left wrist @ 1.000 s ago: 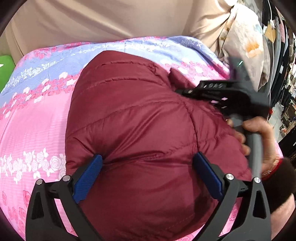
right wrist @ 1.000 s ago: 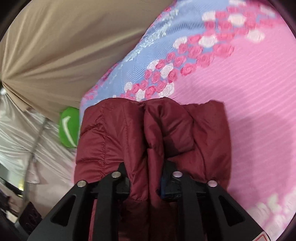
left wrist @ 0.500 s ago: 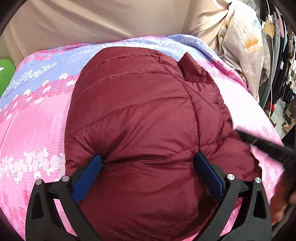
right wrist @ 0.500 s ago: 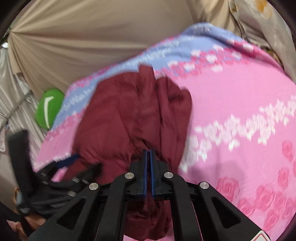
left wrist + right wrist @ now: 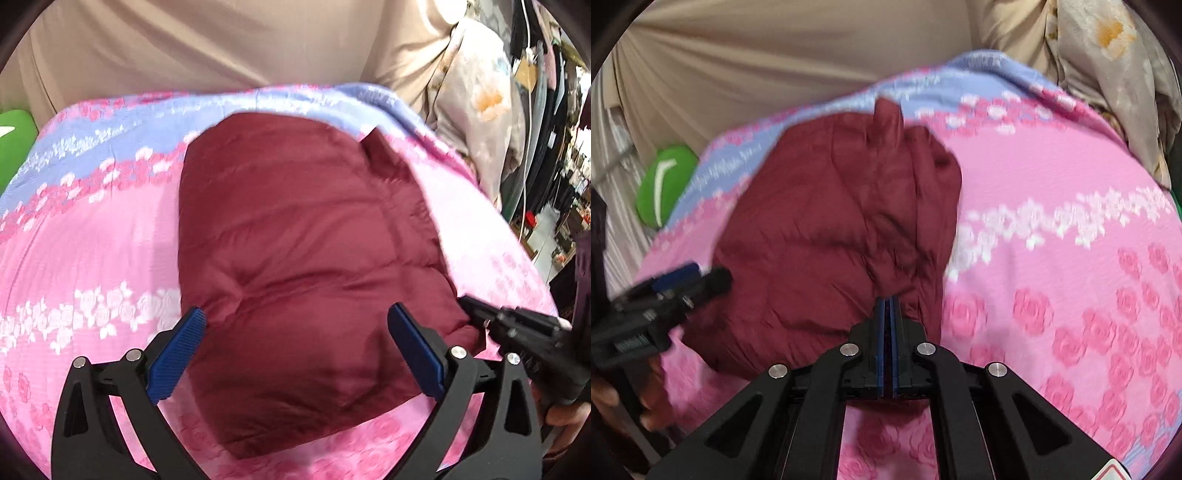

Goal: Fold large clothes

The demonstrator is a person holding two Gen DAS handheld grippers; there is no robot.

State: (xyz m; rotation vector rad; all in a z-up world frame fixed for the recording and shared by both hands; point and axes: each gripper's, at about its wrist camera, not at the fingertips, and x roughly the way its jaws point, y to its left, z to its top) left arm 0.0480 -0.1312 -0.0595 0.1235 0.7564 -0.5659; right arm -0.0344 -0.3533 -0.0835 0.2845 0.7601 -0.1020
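A maroon puffer jacket (image 5: 303, 236) lies bunched on a pink and blue floral bedspread (image 5: 92, 240). My left gripper (image 5: 295, 332) is open, its blue pads standing wide on either side of the jacket's near edge without pressing it. In the right wrist view my right gripper (image 5: 886, 306) is shut, and the jacket (image 5: 831, 229) gathers in wrinkles into its pads. That same right gripper (image 5: 517, 339) shows in the left wrist view at the jacket's near right corner. The left gripper (image 5: 683, 280) appears blurred at the left.
A beige curtain (image 5: 221, 48) hangs behind the bed. A green cushion (image 5: 665, 184) sits at the far left edge. A pale floral cloth (image 5: 480, 110) hangs at the right, with racks of dark clothes beyond. A hand (image 5: 653, 398) holds the left gripper's handle.
My right gripper shut on the jacket's fabric and swung from the far end round to the near right corner. The left gripper drew back a little, staying open.
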